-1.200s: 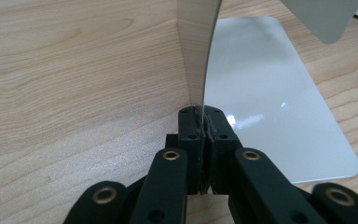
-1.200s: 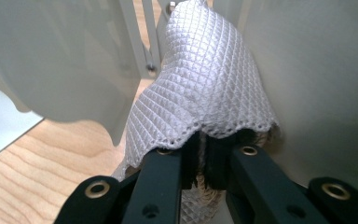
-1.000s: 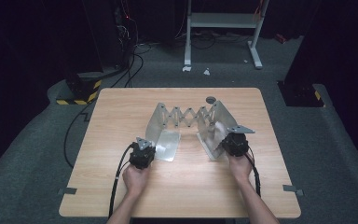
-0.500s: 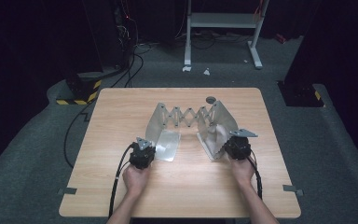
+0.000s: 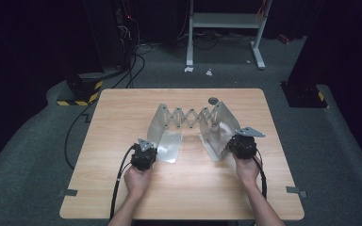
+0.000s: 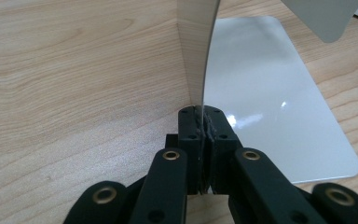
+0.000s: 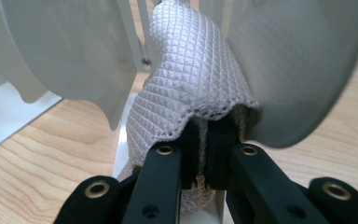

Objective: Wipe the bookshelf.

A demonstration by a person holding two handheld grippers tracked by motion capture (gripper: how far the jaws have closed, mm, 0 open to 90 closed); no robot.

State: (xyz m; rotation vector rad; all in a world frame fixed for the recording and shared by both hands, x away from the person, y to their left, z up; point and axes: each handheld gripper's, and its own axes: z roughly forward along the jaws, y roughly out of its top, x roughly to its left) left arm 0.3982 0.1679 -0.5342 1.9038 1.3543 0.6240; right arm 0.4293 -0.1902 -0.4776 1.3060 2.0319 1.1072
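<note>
A silver metal folding rack (image 5: 191, 117) stands on the wooden table (image 5: 122, 113), with a scissor lattice joining two L-shaped end plates. My left gripper (image 6: 200, 114) is shut on the near edge of the left plate's thin upright wall (image 6: 196, 51); its flat foot (image 6: 265, 98) lies to the right. In the high view the left gripper (image 5: 144, 154) sits at that plate's near corner. My right gripper (image 7: 209, 126) is shut on a white quilted cloth (image 7: 191, 79) that drapes over the jaw tips between the grey metal plates (image 7: 298, 60). The right gripper (image 5: 242, 145) is at the right plate's near end.
A small dark round object (image 5: 213, 100) lies on the table behind the rack. Black cables (image 5: 120, 174) trail from the grippers toward the near edge. Beyond the table are a white metal stand (image 5: 226, 21), floor cables, and a yellow-black striped block (image 5: 82, 92).
The right hand and its gripper have shifted slightly toward the near right. The left gripper and the rack's left plate look unchanged.
</note>
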